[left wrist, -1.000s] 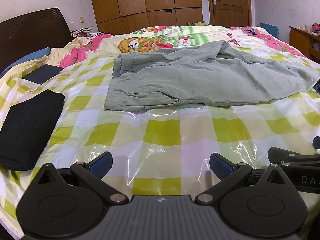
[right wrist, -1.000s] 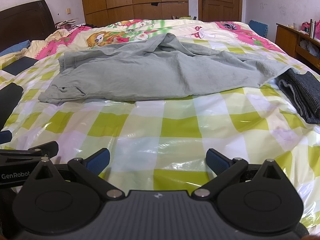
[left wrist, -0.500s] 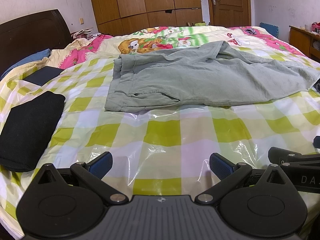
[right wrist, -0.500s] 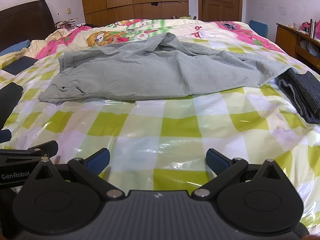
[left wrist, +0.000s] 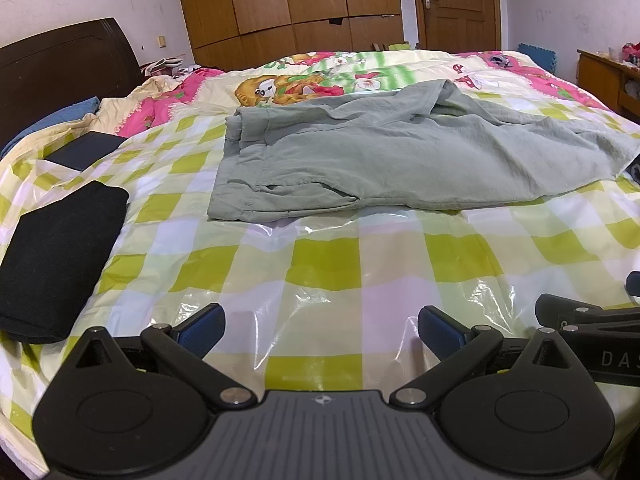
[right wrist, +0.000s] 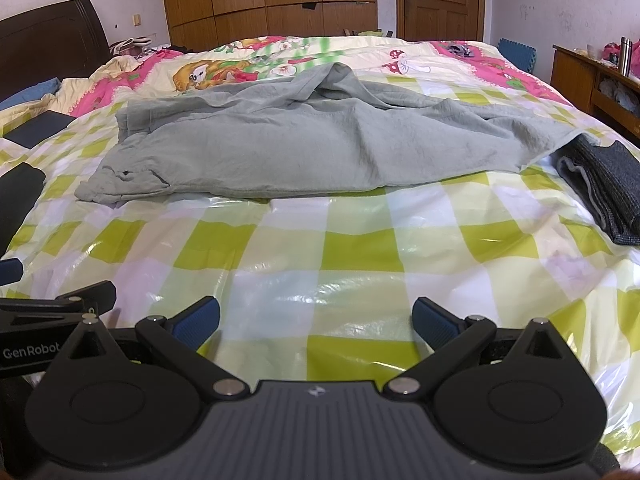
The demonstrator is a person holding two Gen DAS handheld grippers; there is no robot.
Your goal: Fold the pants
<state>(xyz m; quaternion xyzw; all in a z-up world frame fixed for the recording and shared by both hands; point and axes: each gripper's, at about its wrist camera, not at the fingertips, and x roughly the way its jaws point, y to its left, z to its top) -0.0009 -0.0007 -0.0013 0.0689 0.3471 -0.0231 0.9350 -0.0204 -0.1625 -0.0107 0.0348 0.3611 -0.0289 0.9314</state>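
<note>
Nothing had changed over the last second: left gripper (left wrist: 320, 326) and right gripper (right wrist: 316, 320) stayed released (empty), short of the pants (left wrist: 400, 160); folding unstarted.

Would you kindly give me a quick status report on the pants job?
Left gripper and right gripper open, empty. Grey-green pants spread unfolded on bed. Folded dark garment touching right pant-leg end.

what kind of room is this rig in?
A home bedroom, most likely. A wide bed under a checked plastic cover fills the view, with a dark wooden headboard at one end and a wall of wooden wardrobes behind. Grey-green pants lie spread on it.
</note>
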